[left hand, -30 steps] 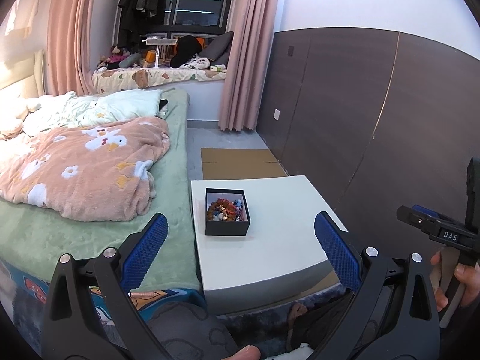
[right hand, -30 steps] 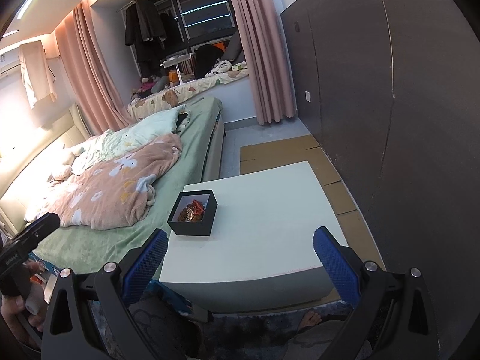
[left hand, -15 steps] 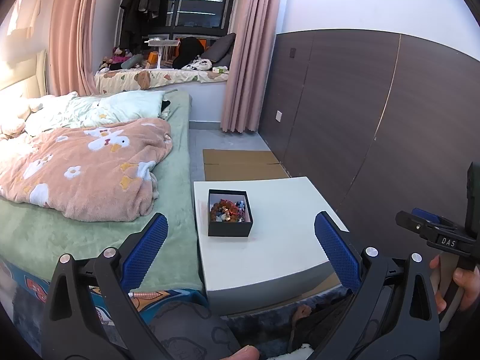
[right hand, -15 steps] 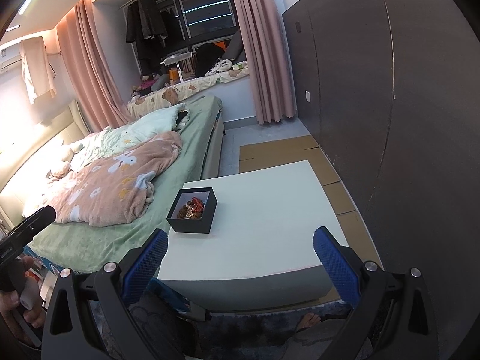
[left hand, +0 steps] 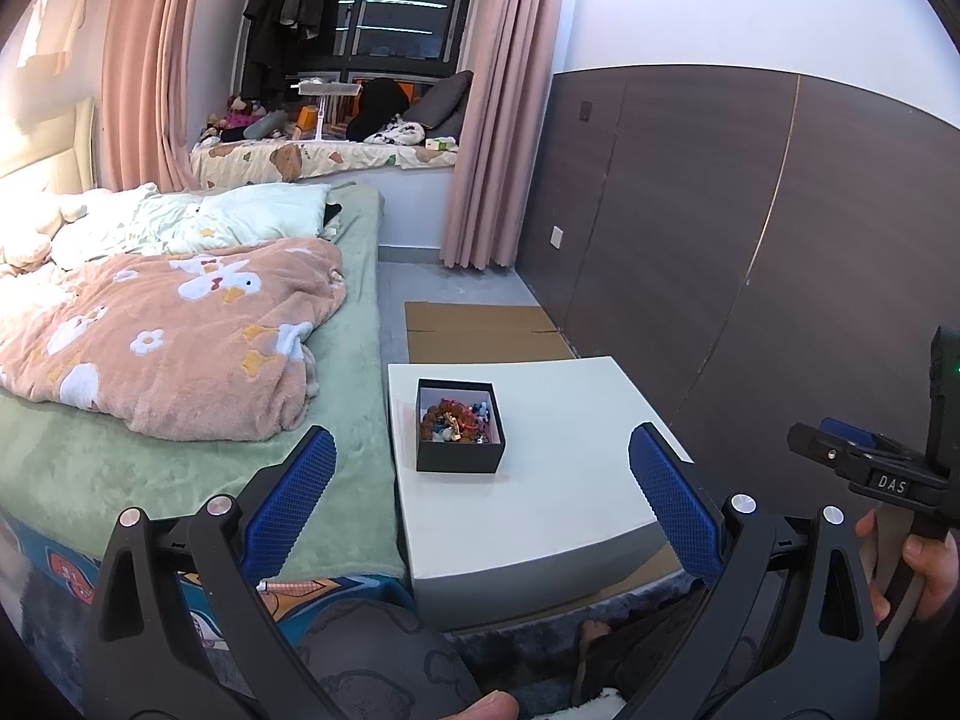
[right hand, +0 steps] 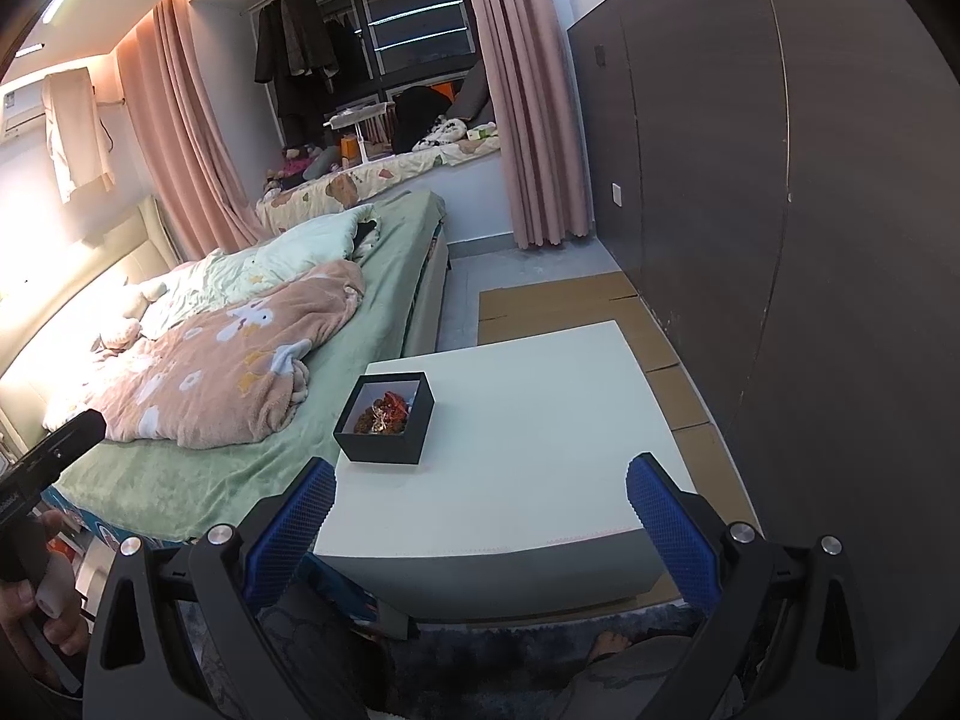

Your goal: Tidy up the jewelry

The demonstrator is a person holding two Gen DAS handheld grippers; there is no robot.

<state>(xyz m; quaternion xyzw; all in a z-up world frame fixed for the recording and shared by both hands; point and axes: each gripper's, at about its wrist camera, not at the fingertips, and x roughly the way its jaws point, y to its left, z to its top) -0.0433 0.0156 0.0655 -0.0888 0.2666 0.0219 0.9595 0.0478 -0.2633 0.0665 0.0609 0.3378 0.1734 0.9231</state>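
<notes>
A black open box point(left hand: 459, 433) holding a tangle of beaded jewelry point(left hand: 456, 419) sits on the left part of a low white table point(left hand: 558, 468). It also shows in the right wrist view point(right hand: 385, 419) on the table point(right hand: 528, 456). My left gripper point(left hand: 480, 480) is open and empty, held back from the table's near edge. My right gripper point(right hand: 480, 501) is open and empty, also short of the table. The right gripper's body point(left hand: 882, 474) shows at the right of the left wrist view, held in a hand.
A bed with a green sheet point(left hand: 180, 456) and a pink blanket point(left hand: 168, 342) lies left of the table. A dark panelled wall point(left hand: 750, 252) runs along the right. Flat cardboard point(left hand: 480, 333) lies on the floor behind the table. My knees show below.
Both grippers have drifted slightly, so the box and table shifted a little in view. Both stay open and empty.
</notes>
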